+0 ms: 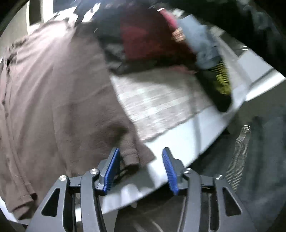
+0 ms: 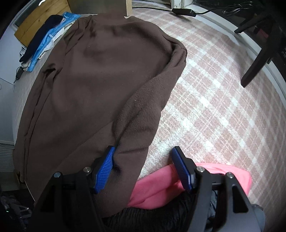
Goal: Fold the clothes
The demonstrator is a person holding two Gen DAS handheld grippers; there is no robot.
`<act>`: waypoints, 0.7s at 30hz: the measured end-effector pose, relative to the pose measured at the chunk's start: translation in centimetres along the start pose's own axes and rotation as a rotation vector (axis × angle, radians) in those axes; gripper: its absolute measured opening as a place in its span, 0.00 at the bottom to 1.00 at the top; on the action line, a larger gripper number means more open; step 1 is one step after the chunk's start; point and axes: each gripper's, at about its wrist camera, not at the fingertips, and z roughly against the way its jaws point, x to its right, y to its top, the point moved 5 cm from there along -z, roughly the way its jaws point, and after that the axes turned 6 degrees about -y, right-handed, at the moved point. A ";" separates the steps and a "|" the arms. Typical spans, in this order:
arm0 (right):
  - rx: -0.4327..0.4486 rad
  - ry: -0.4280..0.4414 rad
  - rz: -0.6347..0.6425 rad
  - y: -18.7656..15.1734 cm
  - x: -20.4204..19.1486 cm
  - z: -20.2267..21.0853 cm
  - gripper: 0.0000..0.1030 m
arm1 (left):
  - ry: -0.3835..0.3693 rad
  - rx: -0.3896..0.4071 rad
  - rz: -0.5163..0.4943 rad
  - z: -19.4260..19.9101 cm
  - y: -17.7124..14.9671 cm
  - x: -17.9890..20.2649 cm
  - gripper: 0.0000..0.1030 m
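A brown fleece garment (image 2: 93, 85) lies spread on a pink-and-white checked bed cover (image 2: 214, 107). It also fills the left of the left wrist view (image 1: 53, 100), which is blurred. My left gripper (image 1: 141, 157) is open, with the brown sleeve cuff (image 1: 131, 158) between its blue pads, near the bed's edge. My right gripper (image 2: 143, 157) is open, its left pad (image 2: 105, 169) resting on the brown fleece and its right pad over a pink garment (image 2: 157, 191).
A pile of clothes, dark red (image 1: 152, 39), grey-blue (image 1: 202, 44) and black with yellow-green (image 1: 219, 80), lies on the bed. Folded blue and dark clothes (image 2: 46, 37) sit at the far left. A black chair leg (image 2: 257, 60) and a cable (image 2: 187, 10) are beyond the bed.
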 end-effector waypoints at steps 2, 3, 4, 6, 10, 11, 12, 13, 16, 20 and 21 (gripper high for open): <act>0.005 0.035 -0.015 -0.3 -0.4 0.4 0.38 | -0.040 0.037 0.061 0.4 0.1 -0.9 0.16; 0.004 0.069 -0.028 -0.5 -0.6 0.7 0.19 | -0.056 0.058 0.089 0.8 0.0 -1.2 0.13; 0.003 0.103 -0.041 -0.6 -0.9 0.9 0.15 | -0.073 0.077 0.114 1.2 -0.1 -1.5 0.13; 0.014 0.123 -0.090 -0.6 -0.9 1.8 0.09 | -0.121 0.124 0.172 2.2 -0.5 -1.9 0.12; 0.046 0.173 -0.169 0.1 -1.5 4.2 0.08 | -0.190 0.251 0.307 5.7 -1.6 -3.6 0.11; 0.052 0.176 -0.171 0.7 -1.7 4.7 0.08 | -0.198 0.285 0.348 6.5 -2.0 -4.3 0.11; 0.056 0.175 -0.169 1.5 -2.0 5.0 0.08 | -0.211 0.330 0.407 7.5 -2.8 -5.3 0.11; 0.059 0.168 -0.158 2.4 -2.7 5.5 0.08 | -0.221 0.367 0.456 8.2 -3.5 -6.2 0.11; 0.065 0.158 -0.124 5.8 -3.9 5.9 0.08 | -0.214 0.441 0.565 9.4 -5.6 -8.7 0.11; 0.045 0.090 -0.050 9.4 -7.9 4.2 0.08 | -0.166 0.491 0.648 9.3 -7.4 -10.9 0.11; 0.037 0.060 -0.025 10.5 -8.8 3.4 0.08 | -0.153 0.498 0.662 9.2 -7.7 -11.4 0.11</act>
